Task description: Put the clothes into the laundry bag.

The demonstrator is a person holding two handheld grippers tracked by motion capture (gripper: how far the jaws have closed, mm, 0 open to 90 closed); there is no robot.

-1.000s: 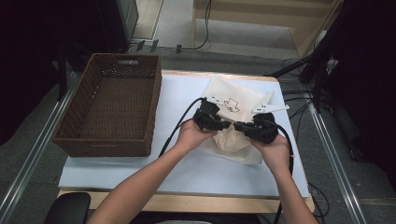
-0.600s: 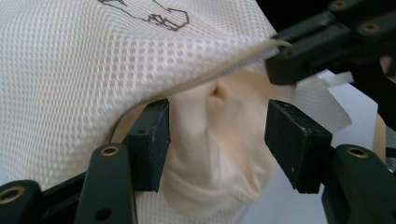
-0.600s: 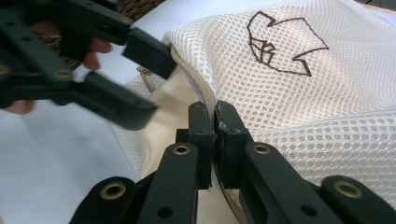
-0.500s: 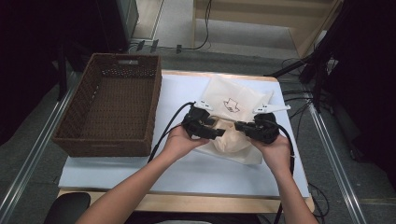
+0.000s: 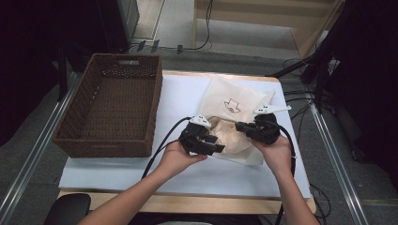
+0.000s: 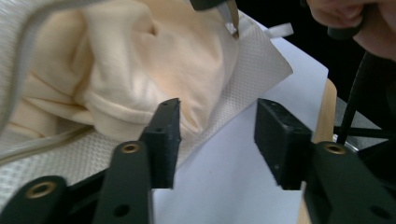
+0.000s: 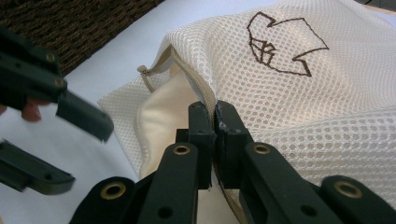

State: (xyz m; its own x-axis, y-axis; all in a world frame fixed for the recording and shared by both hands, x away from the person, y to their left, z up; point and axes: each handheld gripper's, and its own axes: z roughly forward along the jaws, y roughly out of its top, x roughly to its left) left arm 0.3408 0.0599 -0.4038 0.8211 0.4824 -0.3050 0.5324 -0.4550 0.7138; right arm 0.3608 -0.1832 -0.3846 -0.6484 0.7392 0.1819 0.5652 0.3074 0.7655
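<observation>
Right gripper point(image 7: 215, 116) pinches mesh bag point(image 7: 299, 88) edge; left gripper point(image 6: 217, 135) just narrowing, empty (cream cloth point(image 6: 140, 70) half hidden inside).

Dark brown rectangular woven wicker basket point(image 5: 110, 140): on left part of table, long side running front to back, handle slot in far wall. White sheet point(image 5: 178, 93) covering wooden-edged table point(image 5: 187, 204). Black cables point(image 5: 206, 28) on grey floor beyond far edge. Black chair back point(image 5: 68, 211) at front left corner.
</observation>
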